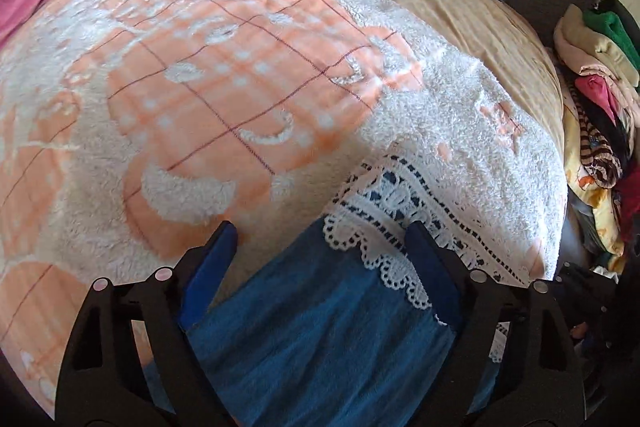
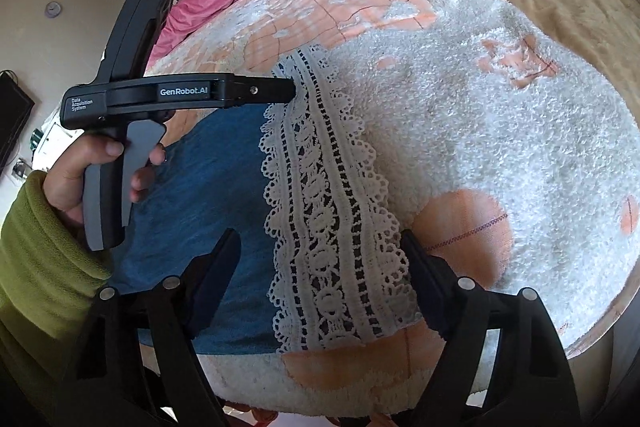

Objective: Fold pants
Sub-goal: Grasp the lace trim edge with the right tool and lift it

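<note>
In the left wrist view, the left hand-held gripper (image 1: 320,235) hovers with its blue fingers (image 1: 210,267) spread wide over the blue pants (image 1: 320,339), whose white lace hem (image 1: 396,211) lies on the fluffy orange-and-white blanket (image 1: 200,99) covering the bed. A pile of clothes (image 1: 596,99) sits at the right.

In the right wrist view, the right hand-held gripper (image 2: 320,247) is likewise spread apart above the lace hem (image 2: 332,227). The left hand-held gripper (image 2: 286,89), held by a green-sleeved hand (image 2: 86,171), touches the hem's far end.
</note>
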Motion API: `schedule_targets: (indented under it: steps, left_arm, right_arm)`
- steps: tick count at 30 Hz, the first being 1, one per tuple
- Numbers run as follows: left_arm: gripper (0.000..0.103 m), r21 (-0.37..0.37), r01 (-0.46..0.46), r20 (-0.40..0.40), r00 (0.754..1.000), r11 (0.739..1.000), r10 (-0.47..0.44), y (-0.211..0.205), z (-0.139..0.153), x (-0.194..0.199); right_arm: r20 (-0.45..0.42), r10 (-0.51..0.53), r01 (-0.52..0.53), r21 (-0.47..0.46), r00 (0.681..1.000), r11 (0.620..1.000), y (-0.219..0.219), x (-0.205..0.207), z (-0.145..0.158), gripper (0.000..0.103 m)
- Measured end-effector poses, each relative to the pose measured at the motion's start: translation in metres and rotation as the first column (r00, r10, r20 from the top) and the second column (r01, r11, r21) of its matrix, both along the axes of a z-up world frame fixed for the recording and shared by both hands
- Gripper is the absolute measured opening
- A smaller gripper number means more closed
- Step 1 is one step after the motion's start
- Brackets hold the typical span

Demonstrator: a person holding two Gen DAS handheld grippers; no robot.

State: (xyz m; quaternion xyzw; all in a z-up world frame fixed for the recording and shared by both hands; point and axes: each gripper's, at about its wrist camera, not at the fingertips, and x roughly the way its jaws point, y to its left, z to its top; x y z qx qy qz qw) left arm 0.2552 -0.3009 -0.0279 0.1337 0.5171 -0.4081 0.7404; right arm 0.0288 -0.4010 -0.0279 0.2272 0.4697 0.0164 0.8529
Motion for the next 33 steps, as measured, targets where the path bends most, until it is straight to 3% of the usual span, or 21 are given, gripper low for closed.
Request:
schedule_targets:
  steps: [1, 2, 4, 5, 7, 11, 15, 17, 20, 23, 25, 27, 33]
  left_arm:
    - [0.077, -0.013, 0.003, -0.010, 1.000, 1.000, -0.003, 0.000, -0.002, 0.001]
    - [0.074, -0.032, 0.010, -0.021, 1.000, 0.999, -0.010, 0.000, -0.003, 0.002]
    - [0.052, -0.068, 0.035, -0.060, 0.997, 0.997, -0.039, 0.000, -0.003, 0.002]
    - [0.044, -0.093, 0.058, -0.085, 0.994, 0.994, -0.065, 0.001, -0.002, 0.001]
    - [0.039, -0.110, 0.082, -0.081, 0.993, 0.991, -0.091, 0.001, 0.000, -0.001]
    - [0.045, -0.130, 0.072, -0.104, 0.991, 0.989, -0.085, 0.000, -0.007, 0.000]
    - [0.047, -0.139, 0.048, -0.089, 0.994, 0.989, -0.060, -0.004, -0.009, -0.002]
    - [0.047, -0.127, 0.041, -0.072, 0.996, 0.991, -0.051, -0.004, -0.007, -0.005]
    - [0.038, -0.129, 0.021, -0.072, 0.997, 0.991, -0.030, -0.002, -0.005, -0.005]
    - [0.030, -0.129, 0.016, -0.047, 0.999, 0.992, -0.022, 0.002, -0.002, -0.009]
    - [0.019, -0.144, 0.007, -0.048, 0.999, 0.990, -0.014, 0.008, 0.000, -0.009]
    - [0.015, -0.169, -0.012, -0.062, 0.998, 0.986, 0.001, 0.017, 0.005, -0.008]
    - [0.011, -0.272, -0.028, -0.043, 0.999, 0.962, 0.017, 0.061, 0.039, -0.021]
  right_arm:
    - [0.001, 0.001, -0.001, -0.001, 1.000, 1.000, 0.000, 0.000, 0.000, 0.079]
    - [0.005, 0.001, -0.001, 0.003, 1.000, 1.000, 0.000, -0.001, 0.000, 0.071]
    - [0.025, -0.011, 0.010, 0.013, 1.000, 1.000, -0.004, -0.004, 0.003, 0.047]
    - [0.036, -0.012, 0.011, 0.034, 0.999, 0.999, -0.006, -0.006, 0.003, 0.044]
    - [0.040, -0.014, 0.012, 0.053, 0.999, 0.999, -0.009, -0.007, 0.002, 0.045]
    - [0.023, -0.006, 0.005, 0.059, 1.000, 0.998, -0.006, -0.001, 0.000, 0.054]
    - [0.022, 0.002, -0.003, 0.062, 1.000, 0.998, -0.006, 0.002, -0.001, 0.054]
    - [0.027, 0.001, -0.003, 0.062, 1.000, 0.998, -0.007, 0.001, -0.001, 0.048]
    - [0.038, 0.012, -0.015, 0.072, 0.999, 0.997, -0.006, 0.000, 0.000, 0.034]
    - [0.062, 0.039, -0.045, 0.093, 0.997, 0.995, -0.003, 0.000, 0.002, 0.028]
    - [0.111, 0.066, -0.078, 0.113, 0.992, 0.991, 0.001, -0.001, 0.008, 0.026]
    - [0.165, 0.094, -0.112, 0.099, 0.982, 0.989, 0.007, -0.004, 0.016, 0.026]
    - [0.271, 0.208, -0.223, 0.025, 0.940, 0.975, 0.041, -0.007, 0.038, 0.026]
